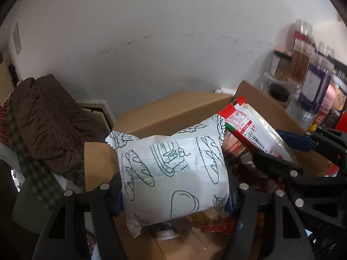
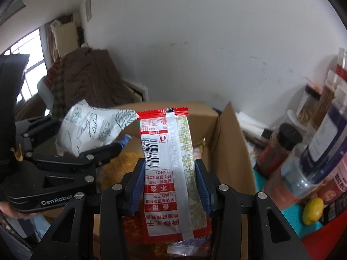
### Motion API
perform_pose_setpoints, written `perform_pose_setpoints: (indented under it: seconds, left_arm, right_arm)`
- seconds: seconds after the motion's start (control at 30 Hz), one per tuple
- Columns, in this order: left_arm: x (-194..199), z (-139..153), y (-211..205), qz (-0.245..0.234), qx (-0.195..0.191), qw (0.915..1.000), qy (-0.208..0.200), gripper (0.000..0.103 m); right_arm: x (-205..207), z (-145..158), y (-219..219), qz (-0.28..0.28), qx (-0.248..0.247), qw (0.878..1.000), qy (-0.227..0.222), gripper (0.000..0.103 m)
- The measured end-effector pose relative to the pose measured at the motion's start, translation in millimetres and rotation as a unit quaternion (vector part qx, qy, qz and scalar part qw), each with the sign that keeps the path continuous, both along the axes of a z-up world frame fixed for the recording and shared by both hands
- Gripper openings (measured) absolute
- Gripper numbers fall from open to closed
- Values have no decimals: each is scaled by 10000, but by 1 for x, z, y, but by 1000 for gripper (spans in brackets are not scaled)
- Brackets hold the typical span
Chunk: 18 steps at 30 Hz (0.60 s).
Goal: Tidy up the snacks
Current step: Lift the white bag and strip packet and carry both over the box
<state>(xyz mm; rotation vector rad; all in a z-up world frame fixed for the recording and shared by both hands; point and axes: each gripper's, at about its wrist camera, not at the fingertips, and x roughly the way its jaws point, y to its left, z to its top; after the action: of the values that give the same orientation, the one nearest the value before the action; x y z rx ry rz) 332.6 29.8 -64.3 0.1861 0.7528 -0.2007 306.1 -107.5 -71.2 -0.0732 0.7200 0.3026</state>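
While snacks already fill cardboard box [image 2: 229, 143], left gripper [image 1: 173, 197] clamps white bread packet [image 1: 171, 173], right gripper [image 2: 170, 186] clamps red snack packet [image 2: 171, 169], both above box, neither dropped yet.

The white packet [image 1: 173, 173] hides most of the cardboard box [image 1: 173, 110] interior at centre frame in the left wrist view; the contents showing beneath it cannot be identified. In the right wrist view, the red packet [image 2: 171, 169] covers the box floor, and its lower end lies behind the gripper frame. The jars and bottles [image 2: 314, 151] at right frame are motion-blurred; their labels are illegible. The frame edge crops the yellow round object [image 2: 313, 210] area at lower right.
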Motion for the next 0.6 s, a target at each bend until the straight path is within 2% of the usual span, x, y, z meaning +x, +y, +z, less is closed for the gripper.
perform_pose_setpoints:
  seconds: [0.27, 0.5, 0.6]
  left_arm:
    - [13, -21, -1, 184, 188, 9985, 481, 67]
    - [16, -27, -4, 238, 365, 9970, 637, 69]
    - [20, -27, -2, 284, 312, 9964, 733, 71]
  right_arm:
    - [6, -16, 5, -31, -161, 9992, 355, 45]
    - [12, -22, 4, -104, -289, 9980, 545, 46]
    - [12, -23, 4, -84, -353, 9976, 589, 47]
